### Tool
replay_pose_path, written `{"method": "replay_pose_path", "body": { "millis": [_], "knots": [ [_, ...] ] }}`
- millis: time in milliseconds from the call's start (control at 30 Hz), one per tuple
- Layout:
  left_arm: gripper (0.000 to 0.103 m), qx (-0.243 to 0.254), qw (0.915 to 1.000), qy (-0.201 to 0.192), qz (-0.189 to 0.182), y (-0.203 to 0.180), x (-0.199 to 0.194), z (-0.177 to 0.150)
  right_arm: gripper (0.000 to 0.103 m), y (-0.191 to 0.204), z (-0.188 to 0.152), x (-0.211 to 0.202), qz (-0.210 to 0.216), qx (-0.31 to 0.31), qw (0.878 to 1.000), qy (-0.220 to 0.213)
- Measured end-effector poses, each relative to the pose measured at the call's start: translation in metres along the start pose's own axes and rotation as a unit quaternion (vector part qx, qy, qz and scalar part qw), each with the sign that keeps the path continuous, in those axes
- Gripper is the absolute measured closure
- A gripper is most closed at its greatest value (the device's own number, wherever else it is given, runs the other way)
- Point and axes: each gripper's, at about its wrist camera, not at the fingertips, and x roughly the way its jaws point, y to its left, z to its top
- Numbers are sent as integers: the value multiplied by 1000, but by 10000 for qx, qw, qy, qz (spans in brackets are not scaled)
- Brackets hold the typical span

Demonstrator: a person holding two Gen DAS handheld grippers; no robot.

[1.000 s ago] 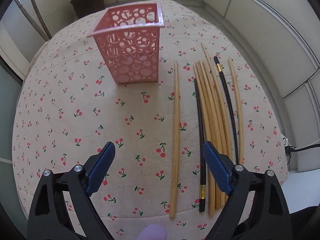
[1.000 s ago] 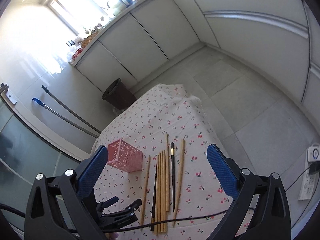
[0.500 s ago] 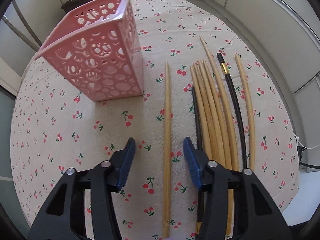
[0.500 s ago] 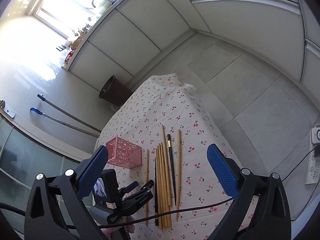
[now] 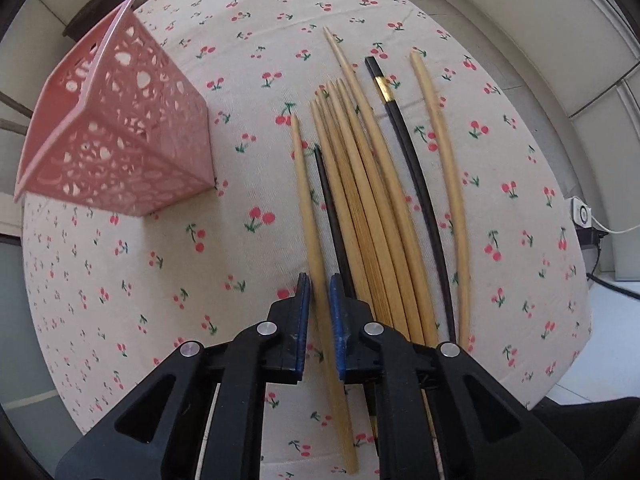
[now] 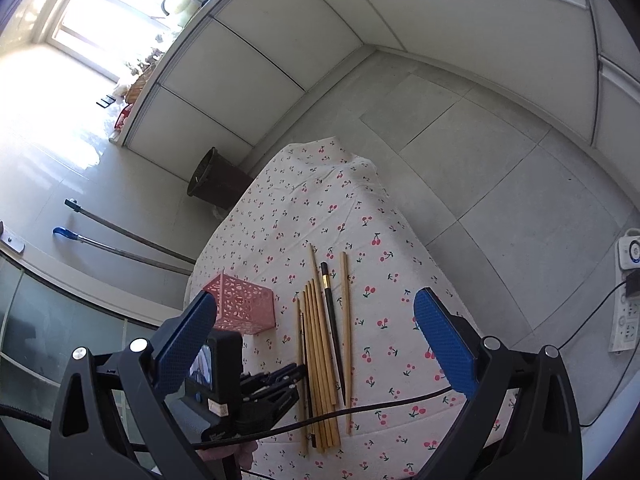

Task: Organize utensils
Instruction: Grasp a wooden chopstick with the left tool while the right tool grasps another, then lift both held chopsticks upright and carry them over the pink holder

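Observation:
A row of chopsticks lies on the cherry-print tablecloth (image 5: 248,40): several bamboo ones (image 5: 360,200), two black ones (image 5: 416,184) and a single leftmost bamboo chopstick (image 5: 306,200). My left gripper (image 5: 319,286) is low over the table and shut on that leftmost chopstick near its thick end. A pink perforated holder (image 5: 120,140) stands to the left. My right gripper (image 6: 316,340) is open and empty, high above the table, looking down on the holder (image 6: 244,308), the chopsticks (image 6: 320,340) and the left gripper (image 6: 298,378).
A dark bin (image 6: 216,180) stands on the floor beyond the table's far end. Two mop handles (image 6: 120,240) lie on the floor to the left. A power strip (image 6: 626,312) and cable lie on the floor at the right. The table's near edge is close to the chopstick ends.
My left gripper has come down and forward over the leftmost bamboo chopstick and its jaws have closed on it. My right gripper has stayed open, high above the table.

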Motion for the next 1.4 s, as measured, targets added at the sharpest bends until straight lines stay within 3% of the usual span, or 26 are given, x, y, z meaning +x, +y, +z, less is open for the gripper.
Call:
{"method": "replay_pose_path", "body": {
  "millis": [233, 300, 400, 567, 767, 900, 1167, 1233, 1300, 1400],
  "knots": [
    [97, 106, 9999, -22, 48, -10, 0, 33, 7, -17, 7, 12, -105, 255, 9993, 238],
    [97, 20, 9996, -271, -106, -3, -10, 32, 7, -23, 9, 23, -214, 340, 9984, 394],
    [97, -92, 9946, -948, -401, 14, -39, 11, 7, -30, 12, 48, -419, 467, 9958, 668],
    [97, -263, 9780, -1809, -1006, 37, -84, -43, 8, -22, 8, 99, -924, 183, 9899, 1059],
    [97, -149, 9549, -2767, -1071, 56, -118, -86, 34, -5, 3, 158, -1615, -159, 9777, 1334],
    [97, -151, 9411, -3158, -1196, 73, -130, -101, 53, 2, 2, 185, -1832, -315, 9731, 1363],
    [97, -325, 9312, -3361, -1371, 89, -146, -117, 78, 26, -8, 213, -2409, -1058, 9579, 1145],
    [97, -385, 9288, -3422, -1368, 92, -146, -117, 95, 34, -14, 219, -2554, -1355, 9509, 1104],
    [97, -471, 9254, -3503, -1368, 96, -146, -118, 95, 37, -17, 221, -2555, -1437, 9501, 1071],
    [97, -602, 9203, -3602, -1405, 105, -148, -119, 95, 39, -17, 208, -2252, -1397, 9597, 934]
  ]
}}
